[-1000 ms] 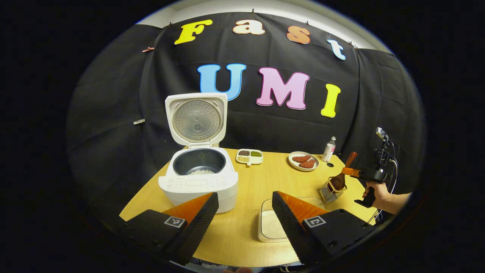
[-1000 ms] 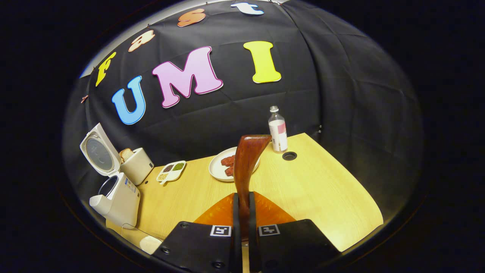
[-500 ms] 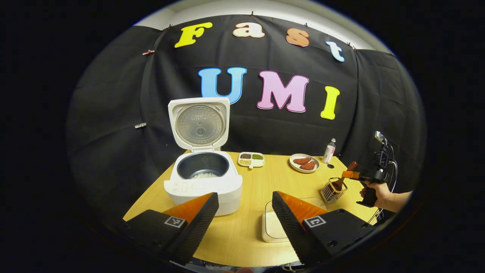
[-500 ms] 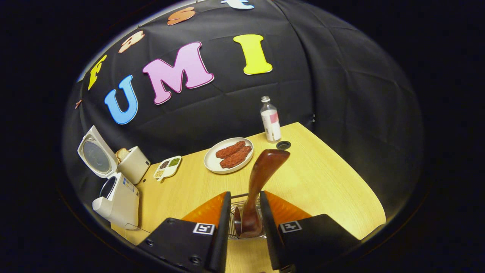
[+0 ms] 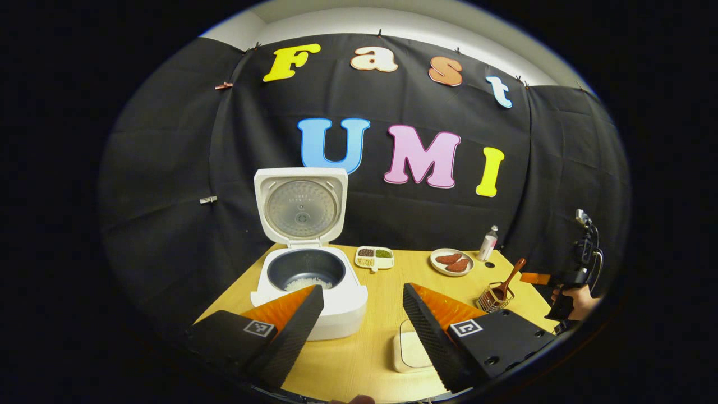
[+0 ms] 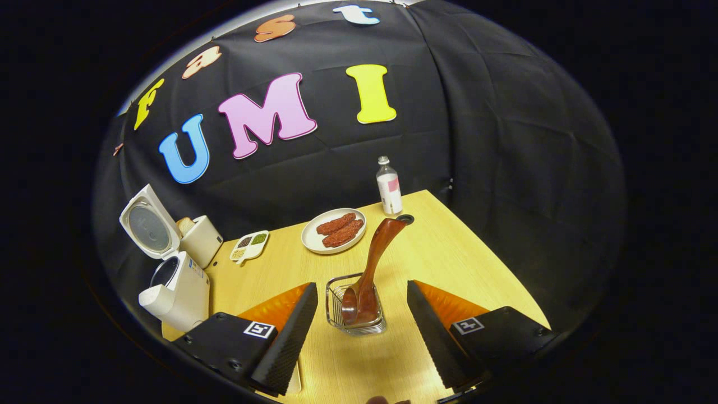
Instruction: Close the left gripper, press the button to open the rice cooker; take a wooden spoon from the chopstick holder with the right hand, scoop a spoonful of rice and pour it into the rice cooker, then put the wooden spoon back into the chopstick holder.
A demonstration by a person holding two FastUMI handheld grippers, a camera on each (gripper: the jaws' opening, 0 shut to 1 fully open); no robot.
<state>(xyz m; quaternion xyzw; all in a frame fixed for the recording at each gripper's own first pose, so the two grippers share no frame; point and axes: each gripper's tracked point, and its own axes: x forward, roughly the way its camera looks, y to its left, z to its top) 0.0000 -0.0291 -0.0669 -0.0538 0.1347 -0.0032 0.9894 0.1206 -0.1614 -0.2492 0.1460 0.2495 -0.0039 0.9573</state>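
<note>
Right tool (image 6: 362,314) gapes wide, empty, wooden spoon (image 6: 367,275) standing free in chopstick holder (image 6: 336,314).

Wooden spoon (image 6: 370,269) in chopstick holder (image 6: 336,308)

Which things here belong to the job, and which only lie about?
Job: rice cooker, spoon, holder, rice tray.
Lying about: bottle, plate, divided dish, toaster.
</note>
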